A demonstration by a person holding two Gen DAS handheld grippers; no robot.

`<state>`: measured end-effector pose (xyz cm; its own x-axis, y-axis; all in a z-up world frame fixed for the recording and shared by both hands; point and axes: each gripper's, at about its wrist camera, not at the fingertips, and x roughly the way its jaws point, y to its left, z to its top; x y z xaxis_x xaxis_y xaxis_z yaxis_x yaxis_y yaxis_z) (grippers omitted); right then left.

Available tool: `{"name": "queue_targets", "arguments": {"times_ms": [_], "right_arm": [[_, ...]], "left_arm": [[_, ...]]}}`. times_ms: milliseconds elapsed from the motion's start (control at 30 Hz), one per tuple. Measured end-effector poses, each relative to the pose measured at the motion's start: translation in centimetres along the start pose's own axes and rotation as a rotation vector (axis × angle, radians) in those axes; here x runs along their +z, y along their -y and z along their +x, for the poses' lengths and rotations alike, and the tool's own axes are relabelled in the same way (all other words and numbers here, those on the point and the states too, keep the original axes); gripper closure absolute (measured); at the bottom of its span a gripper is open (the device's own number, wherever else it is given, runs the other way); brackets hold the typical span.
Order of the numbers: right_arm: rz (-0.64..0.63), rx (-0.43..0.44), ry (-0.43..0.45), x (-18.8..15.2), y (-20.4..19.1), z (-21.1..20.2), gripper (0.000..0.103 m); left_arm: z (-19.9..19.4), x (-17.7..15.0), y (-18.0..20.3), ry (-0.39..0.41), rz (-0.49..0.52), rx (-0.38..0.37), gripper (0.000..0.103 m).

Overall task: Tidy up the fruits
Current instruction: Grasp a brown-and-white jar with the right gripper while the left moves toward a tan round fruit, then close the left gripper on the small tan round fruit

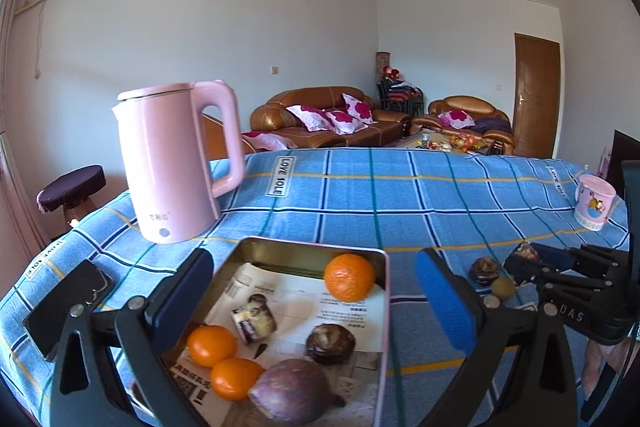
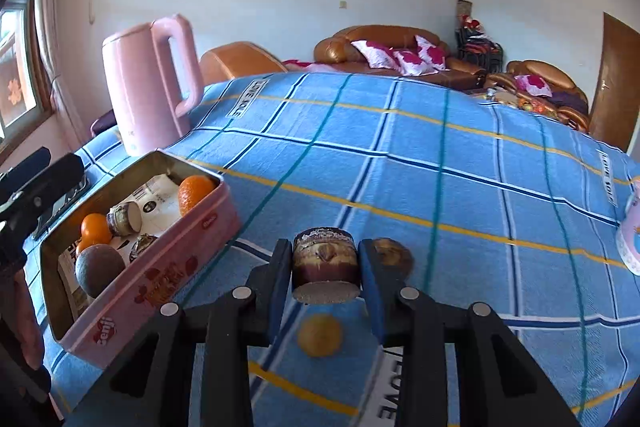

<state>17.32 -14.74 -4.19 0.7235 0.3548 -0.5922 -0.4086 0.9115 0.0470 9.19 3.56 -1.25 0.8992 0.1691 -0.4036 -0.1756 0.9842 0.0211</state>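
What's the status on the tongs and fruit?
Right tongs shut on cut taro piece. Left tongs open over pink tin. Small yellow fruit loose on tablecloth.

Right gripper (image 2: 326, 269) jaws clamped; left gripper (image 1: 316, 291) jaws spread.

Three oranges (image 1: 349, 277), one pink tin (image 2: 168, 259), one pink kettle (image 1: 176, 163), one mug (image 1: 595, 201), two sofas (image 1: 328, 119).

Blue plaid tbl (image 2: 440, 155), kettle (image 1: 176, 163), tin (image 2: 168, 267), mug (image 1: 595, 201)
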Motion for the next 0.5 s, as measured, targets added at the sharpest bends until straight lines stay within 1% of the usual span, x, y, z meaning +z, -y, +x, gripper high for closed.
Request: {"name": "queue_targets", "arguments": {"times_ms": [67, 133, 167, 267, 333, 433, 500], "right_arm": [[0.026, -0.04, 0.017, -0.5, 1.7, -0.9, 0.067], [0.047, -0.07, 0.013, -0.8, 3.1, -1.2, 0.067], [0.07, -0.071, 0.01, -0.9, 3.9, -1.4, 0.067], [0.085, -0.12, 0.019, -1.1, 5.3, -2.1, 0.067], [0.098, -0.124, 0.013, -1.3, 5.7, -2.2, 0.067], [0.115, -0.114, 0.015, -1.3, 6.2, -2.3, 0.067], [0.113, -0.102, 0.007, -1.5, 6.2, -2.3, 0.067]], "left_arm": [[0.3, 0.0, 1.7, -0.015, 0.02, -0.039, 0.001], [0.7, -0.1, 3.5, -0.034, 0.04, -0.075, 0.002], [0.9, -0.2, 4.4, -0.044, 0.053, -0.093, 0.004], [2.1, -0.6, 6.6, -0.092, 0.076, -0.149, 0.011], [2.9, -0.9, 8.0, -0.128, 0.097, -0.174, 0.015], [4.0, -1.3, 9.5, -0.176, 0.114, -0.207, 0.018], [4.4, -1.4, 10.3, -0.203, 0.137, -0.219, 0.024]]}}
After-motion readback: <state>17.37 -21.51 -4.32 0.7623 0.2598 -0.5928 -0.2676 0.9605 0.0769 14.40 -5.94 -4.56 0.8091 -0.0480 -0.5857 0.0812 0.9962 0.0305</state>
